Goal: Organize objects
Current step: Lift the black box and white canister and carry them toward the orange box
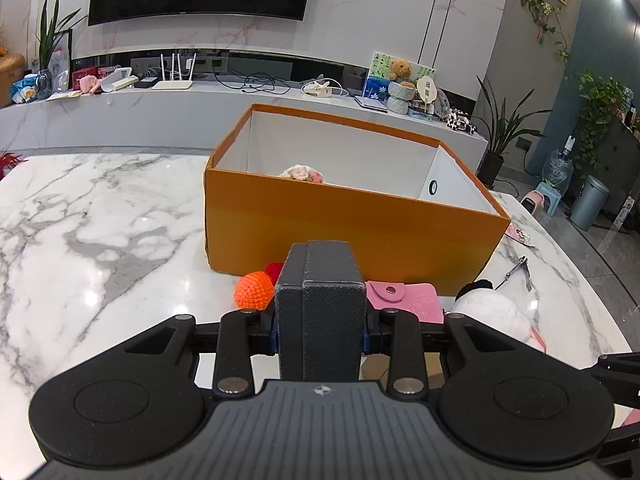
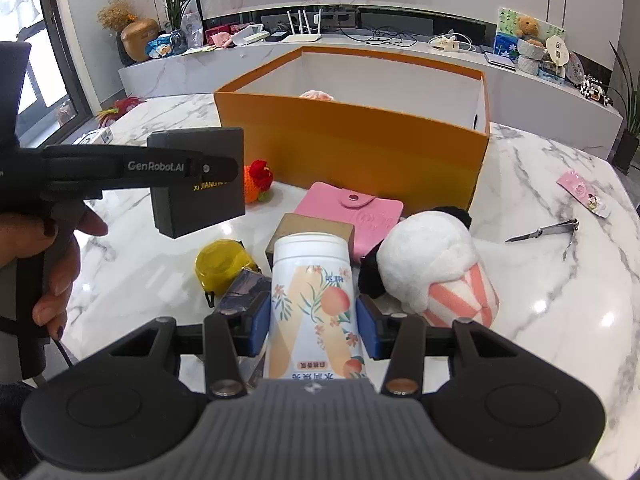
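My left gripper [image 1: 320, 330] is shut on a dark grey box [image 1: 320, 304] and holds it above the table, in front of the open orange box [image 1: 352, 228]. The same dark box [image 2: 198, 184] shows in the right wrist view, clamped by the left gripper [image 2: 216, 168]. My right gripper [image 2: 312, 328] is shut on a white bottle with a peach print [image 2: 312, 300], low over the table. A pink crocheted item [image 1: 302, 174] lies inside the orange box [image 2: 360, 140].
On the marble table [image 1: 100, 240] near the orange box lie an orange crochet ball [image 1: 252, 290], a pink wallet [image 2: 352, 216], a panda plush [image 2: 432, 264], a yellow jar [image 2: 222, 264], a small brown box [image 2: 316, 226], nail clippers [image 2: 548, 232] and a pink packet [image 2: 584, 192].
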{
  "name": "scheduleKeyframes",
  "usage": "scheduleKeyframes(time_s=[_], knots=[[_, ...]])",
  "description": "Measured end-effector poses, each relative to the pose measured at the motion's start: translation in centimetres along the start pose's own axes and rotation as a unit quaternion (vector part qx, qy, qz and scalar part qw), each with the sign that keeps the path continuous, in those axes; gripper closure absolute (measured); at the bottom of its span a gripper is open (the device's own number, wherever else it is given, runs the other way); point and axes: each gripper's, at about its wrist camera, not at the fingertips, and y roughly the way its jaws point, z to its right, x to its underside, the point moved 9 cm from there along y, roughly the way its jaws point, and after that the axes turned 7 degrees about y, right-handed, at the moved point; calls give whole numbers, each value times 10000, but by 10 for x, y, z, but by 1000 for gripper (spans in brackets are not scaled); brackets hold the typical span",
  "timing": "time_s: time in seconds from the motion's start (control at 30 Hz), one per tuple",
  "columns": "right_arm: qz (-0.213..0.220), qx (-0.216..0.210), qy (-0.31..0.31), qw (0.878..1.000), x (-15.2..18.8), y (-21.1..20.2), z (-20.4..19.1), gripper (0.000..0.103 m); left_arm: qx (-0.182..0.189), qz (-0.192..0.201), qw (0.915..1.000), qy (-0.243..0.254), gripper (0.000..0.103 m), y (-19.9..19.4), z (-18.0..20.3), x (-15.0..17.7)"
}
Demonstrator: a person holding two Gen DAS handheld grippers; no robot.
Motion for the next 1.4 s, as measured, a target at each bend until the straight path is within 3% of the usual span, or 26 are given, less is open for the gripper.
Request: scheduleKeyframes(time_s=[0.8, 1.4], knots=[[331, 42, 89, 9994, -12, -13, 5, 55, -61, -65, 10000, 40, 65, 5, 0, 4], [479, -316, 174, 9982, -37, -7, 0, 55, 27, -42, 10000, -51, 65, 15, -7, -16]])
